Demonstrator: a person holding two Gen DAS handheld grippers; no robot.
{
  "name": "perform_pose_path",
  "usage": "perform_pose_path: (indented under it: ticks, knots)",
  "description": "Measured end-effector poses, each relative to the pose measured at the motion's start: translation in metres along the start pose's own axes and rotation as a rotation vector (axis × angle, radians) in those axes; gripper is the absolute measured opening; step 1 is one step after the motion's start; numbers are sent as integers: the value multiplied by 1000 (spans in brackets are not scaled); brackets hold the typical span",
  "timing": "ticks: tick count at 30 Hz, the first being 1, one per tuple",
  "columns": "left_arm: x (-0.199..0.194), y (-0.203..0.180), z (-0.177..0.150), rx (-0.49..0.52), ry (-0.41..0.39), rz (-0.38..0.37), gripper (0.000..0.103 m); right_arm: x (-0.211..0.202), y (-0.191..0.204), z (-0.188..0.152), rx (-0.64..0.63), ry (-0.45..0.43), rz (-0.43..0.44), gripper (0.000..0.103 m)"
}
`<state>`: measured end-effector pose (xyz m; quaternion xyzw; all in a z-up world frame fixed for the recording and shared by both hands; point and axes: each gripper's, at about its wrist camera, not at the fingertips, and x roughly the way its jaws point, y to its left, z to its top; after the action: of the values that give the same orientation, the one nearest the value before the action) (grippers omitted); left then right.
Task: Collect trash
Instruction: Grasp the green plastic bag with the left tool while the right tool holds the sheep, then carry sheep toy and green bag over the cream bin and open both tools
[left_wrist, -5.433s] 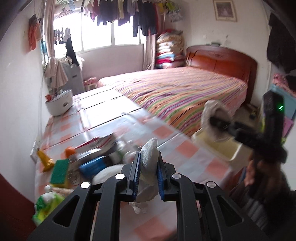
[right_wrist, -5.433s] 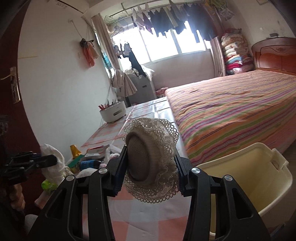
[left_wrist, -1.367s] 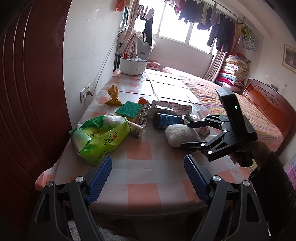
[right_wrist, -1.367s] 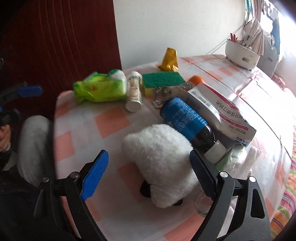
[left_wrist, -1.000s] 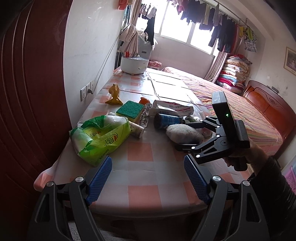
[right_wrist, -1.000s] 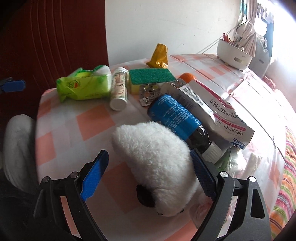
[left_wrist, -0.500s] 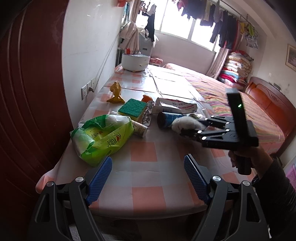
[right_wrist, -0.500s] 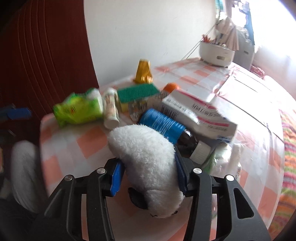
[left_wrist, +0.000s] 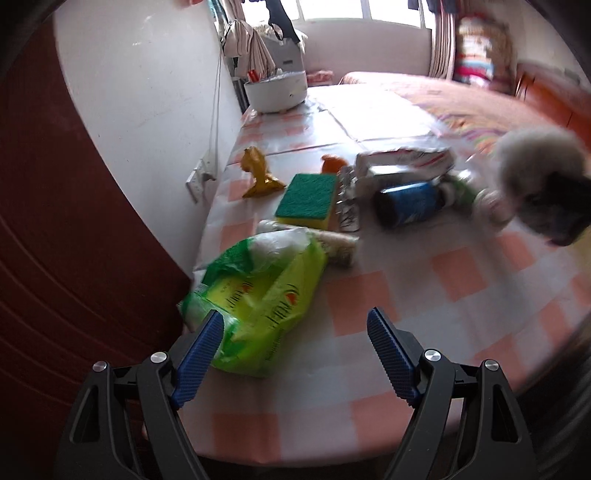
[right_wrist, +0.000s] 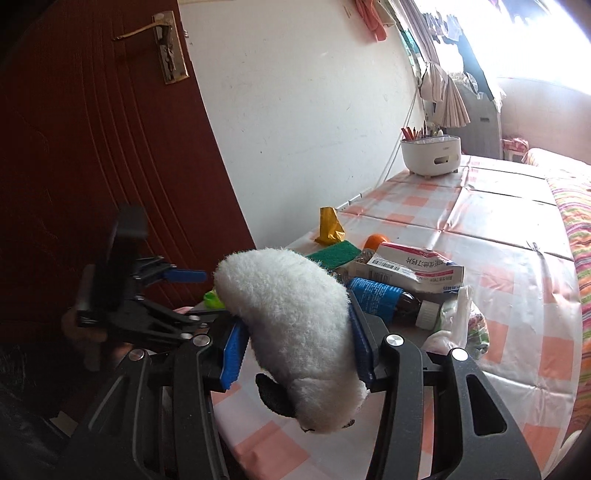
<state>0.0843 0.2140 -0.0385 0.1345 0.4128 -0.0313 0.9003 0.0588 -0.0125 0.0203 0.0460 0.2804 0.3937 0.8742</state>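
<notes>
- The blue fingers (right_wrist: 232, 352) of the right gripper (right_wrist: 295, 350) squeeze the white plush toy (right_wrist: 291, 325), lifted above the checkered table (right_wrist: 517, 295).
- The left gripper (left_wrist: 295, 354) stands wide apart, empty, over the green plastic bag (left_wrist: 258, 295).

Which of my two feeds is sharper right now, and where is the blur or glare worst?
Right wrist view is sharper: the white plush toy in the right hand-held gripper and the carton print read clearly, though the window is blown out. Left wrist view is motion-smeared, worst at its right edge, where the plush toy and blue bottle streak; the green bag is softer too.
</notes>
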Motion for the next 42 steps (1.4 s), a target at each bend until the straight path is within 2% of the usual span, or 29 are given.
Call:
perform_pose_path:
  ticks: [3,5,7,15,16,17,18,20,22,24,28,36,42]
  knots:
    - [18,-5,5,62,34,29,78,-6,4,-2,-14,-11,-13,47]
    - [30,-6,9,85,68,10,78,-10,6,-3,-15,-19,-12,47]
    - [39,-6,13,85,86,25,78,-16,7,-5,-13,-29,-6,48]
    - [60,-6,18,37,122,-10,77,-29,2,-6,1,-63,-5,49]
    - [63,-7,18,34,127,-12,74,-30,2,-6,3,-65,-5,49]
    - [65,-7,18,30,130,-15,61,-31,1,-6,5,-65,-5,49]
    - [67,-6,17,24,139,-18,57,-34,1,-8,5,-68,-9,49]
    - [72,-4,17,4,148,-19,37,-37,0,-10,10,-68,-12,49]
    - [74,-2,16,-7,141,-5,26,-41,-2,-11,14,-75,-17,49]
    - [75,1,16,-32,133,-27,21,-45,-2,-11,17,-86,-18,50]
    - [71,-1,15,-40,96,-23,11,-57,-5,-13,28,-114,-29,50]
    - [34,-21,18,-27,-4,-19,8,-82,-18,-20,66,-166,-81,50]
    - [-14,-47,28,-27,-119,-99,8,-107,-34,-29,95,-211,-165,50]
